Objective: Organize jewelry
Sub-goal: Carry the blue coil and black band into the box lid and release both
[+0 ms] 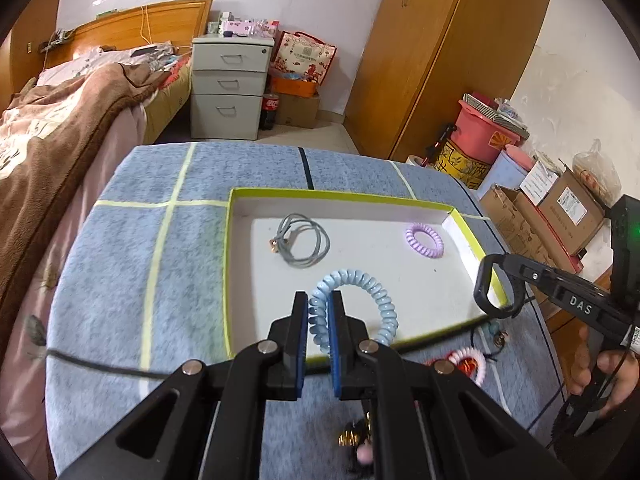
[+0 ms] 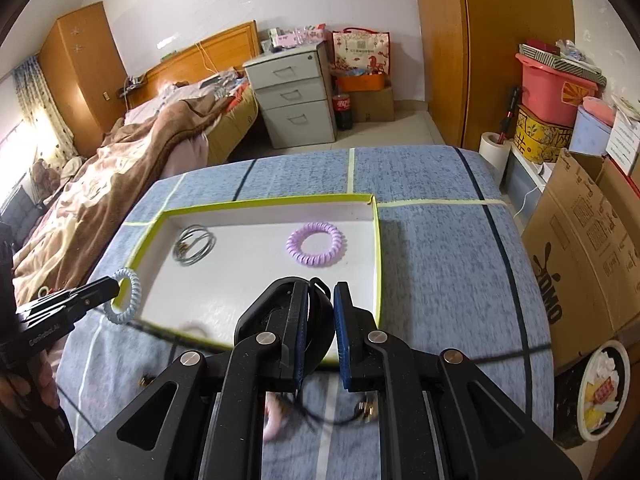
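Note:
My left gripper [image 1: 319, 312] is shut on a light blue spiral hair tie [image 1: 360, 300] and holds it over the near edge of the white tray with a yellow-green rim [image 1: 230, 264]. The tie also shows in the right wrist view [image 2: 124, 296]. My right gripper [image 2: 321, 308] holds a black band [image 2: 320, 320], seen as a black loop in the left wrist view [image 1: 494, 286], at the tray's near right rim [image 2: 377, 240]. In the tray lie a grey cord necklace [image 1: 302, 244] and a purple spiral hair tie [image 2: 315, 244].
The tray sits on a blue cloth-covered table [image 1: 132, 280]. More jewelry lies on the cloth near me: a pink spiral tie [image 1: 472, 362], dark cords and gold pieces [image 1: 352, 436]. A bed [image 1: 52, 120], drawers [image 1: 228, 88], a wardrobe and boxes [image 2: 580, 248] surround the table.

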`<act>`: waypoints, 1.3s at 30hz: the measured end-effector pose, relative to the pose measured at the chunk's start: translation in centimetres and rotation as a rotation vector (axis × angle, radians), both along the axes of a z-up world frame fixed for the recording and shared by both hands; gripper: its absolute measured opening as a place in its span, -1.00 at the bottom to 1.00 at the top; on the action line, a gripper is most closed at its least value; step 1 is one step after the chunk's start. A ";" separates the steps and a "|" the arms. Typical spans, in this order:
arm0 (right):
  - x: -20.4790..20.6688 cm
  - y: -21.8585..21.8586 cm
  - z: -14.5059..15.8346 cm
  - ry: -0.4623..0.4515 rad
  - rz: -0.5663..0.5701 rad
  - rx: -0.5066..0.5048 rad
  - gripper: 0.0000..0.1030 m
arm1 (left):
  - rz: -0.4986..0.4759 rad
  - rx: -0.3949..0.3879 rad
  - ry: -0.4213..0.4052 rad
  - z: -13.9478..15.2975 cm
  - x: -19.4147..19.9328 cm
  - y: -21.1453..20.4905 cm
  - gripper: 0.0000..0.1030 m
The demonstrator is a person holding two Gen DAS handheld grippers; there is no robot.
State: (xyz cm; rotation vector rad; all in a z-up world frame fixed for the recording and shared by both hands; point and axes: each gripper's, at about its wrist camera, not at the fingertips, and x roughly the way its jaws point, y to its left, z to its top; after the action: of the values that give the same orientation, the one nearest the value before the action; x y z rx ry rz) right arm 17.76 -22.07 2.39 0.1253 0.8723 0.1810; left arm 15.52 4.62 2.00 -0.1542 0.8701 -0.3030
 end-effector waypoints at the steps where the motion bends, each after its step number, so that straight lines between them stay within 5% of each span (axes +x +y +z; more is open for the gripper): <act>1: 0.6 0.0 -0.3 0.008 -0.005 -0.003 -0.74 | 0.000 0.002 0.005 -0.2 0.5 -0.1 -0.81; 18: 4.4 0.1 -3.9 0.070 0.013 -0.071 -0.74 | 0.014 0.053 0.103 -4.1 4.5 -1.3 -0.80; 39: 4.5 0.4 -4.2 0.070 0.004 -0.100 -0.73 | 0.020 0.058 0.105 -4.1 4.8 -1.2 -0.78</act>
State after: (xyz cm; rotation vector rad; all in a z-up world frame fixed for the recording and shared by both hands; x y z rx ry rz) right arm 22.30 -21.66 -1.79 0.0370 0.9494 0.1376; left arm 20.28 3.38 -2.10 -0.1256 0.9802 -0.2518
